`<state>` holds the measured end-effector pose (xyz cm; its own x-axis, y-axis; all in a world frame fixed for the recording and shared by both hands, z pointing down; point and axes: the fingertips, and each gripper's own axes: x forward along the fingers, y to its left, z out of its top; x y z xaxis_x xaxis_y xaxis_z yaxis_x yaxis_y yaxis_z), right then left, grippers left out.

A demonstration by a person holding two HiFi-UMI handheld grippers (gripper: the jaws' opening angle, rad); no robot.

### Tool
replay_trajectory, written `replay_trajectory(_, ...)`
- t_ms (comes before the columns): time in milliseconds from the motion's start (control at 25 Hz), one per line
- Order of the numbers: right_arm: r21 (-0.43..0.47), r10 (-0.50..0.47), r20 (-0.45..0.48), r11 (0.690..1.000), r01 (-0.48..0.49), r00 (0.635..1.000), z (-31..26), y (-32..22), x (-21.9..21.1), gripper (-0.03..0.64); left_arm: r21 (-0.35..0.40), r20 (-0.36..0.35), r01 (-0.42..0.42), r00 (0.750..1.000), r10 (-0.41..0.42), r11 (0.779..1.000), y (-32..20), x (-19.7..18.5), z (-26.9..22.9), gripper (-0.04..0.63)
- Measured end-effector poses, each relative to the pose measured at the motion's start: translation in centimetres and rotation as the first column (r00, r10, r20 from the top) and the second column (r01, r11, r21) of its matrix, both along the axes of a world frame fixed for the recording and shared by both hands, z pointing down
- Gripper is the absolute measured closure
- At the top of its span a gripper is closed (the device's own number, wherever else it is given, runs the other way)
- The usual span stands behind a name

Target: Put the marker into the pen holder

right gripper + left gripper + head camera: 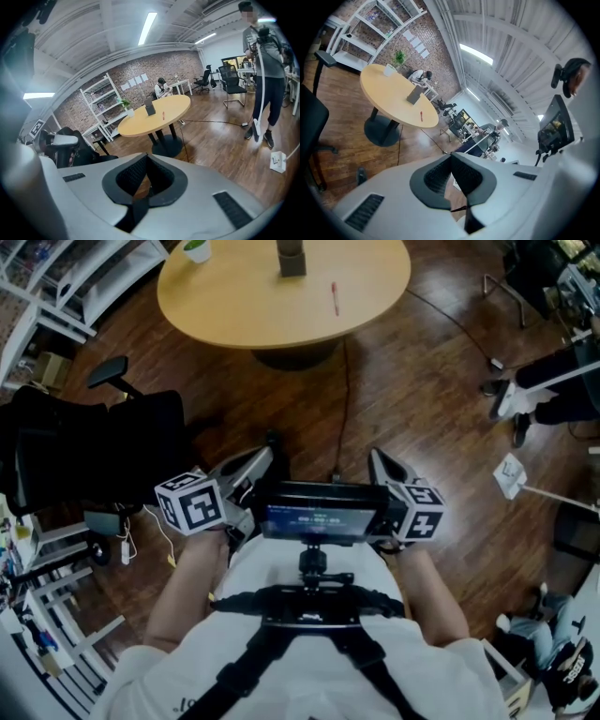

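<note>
On the table point(234, 310): the red marker point(335, 298) lies flat on the table's right half, touching nothing else.
Marker axis: it runs almost straight away from you, toward the table's far edge, so a pinch across it would close from left and right.
Pen holder point(292, 257): it stands upright at the table's far side, near the middle. The marker is not in it, so no part of the job is done yet.
Direction: the table is dead ahead and well apart from both grippers, with wood floor point(412, 381) between. You likely need to step up to the table before reaching.
Nearer hand: the marker sits a little right of the table's middle, so your right side looks the better pick.
Left gripper point(265, 454): held low at your waist, well short of the table and aimed toward it, jaws pressed together on nothing.
Right gripper point(377, 456): same height, same aim at the table, jaws closed and empty. Spread them before you go in.
</note>
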<state>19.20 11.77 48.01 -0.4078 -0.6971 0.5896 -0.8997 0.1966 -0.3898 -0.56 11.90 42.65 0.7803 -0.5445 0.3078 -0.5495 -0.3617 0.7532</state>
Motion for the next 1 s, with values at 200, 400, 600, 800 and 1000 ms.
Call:
replay_trajectory(200, 0.010, 0.044, -0.012, 0.999, -0.044, 0.999, 0.1, -5.3, -1.6, 0.608, -0.021, -0.023, -0.069, 0.997, 0.068, 0.997, -5.3, -0.8, 1.2, 0.603)
replay_trajectory(400, -0.004, 0.085, -0.040, 0.996, -0.085, 0.996, -0.6, -12.1, -2.6, 0.607, 0.006, 0.005, -0.114, 0.993, 0.114, 0.993, -13.7, -2.7, -0.4, 0.603)
replay_trajectory(600, -0.032, 0.115, -0.071, 0.993, -0.117, 0.991, -0.7, -17.9, -5.0, 0.607, 0.004, -0.021, -0.160, 0.987, 0.160, 0.987, -19.3, -5.6, -1.2, 0.603)
replay_trajectory(800, -0.041, 0.125, -0.110, 0.991, -0.130, 0.986, -1.2, -22.2, -7.3, 0.607, -0.010, -0.050, -0.175, 0.983, 0.174, 0.985, -23.1, -8.9, -0.5, 0.603)
replay_trajectory(1000, -0.043, 0.118, -0.154, 0.991, -0.126, 0.981, -1.0, -26.4, -7.8, 0.607, -0.003, -0.083, -0.153, 0.985, 0.153, 0.988, -26.7, -10.7, -0.2, 0.603)
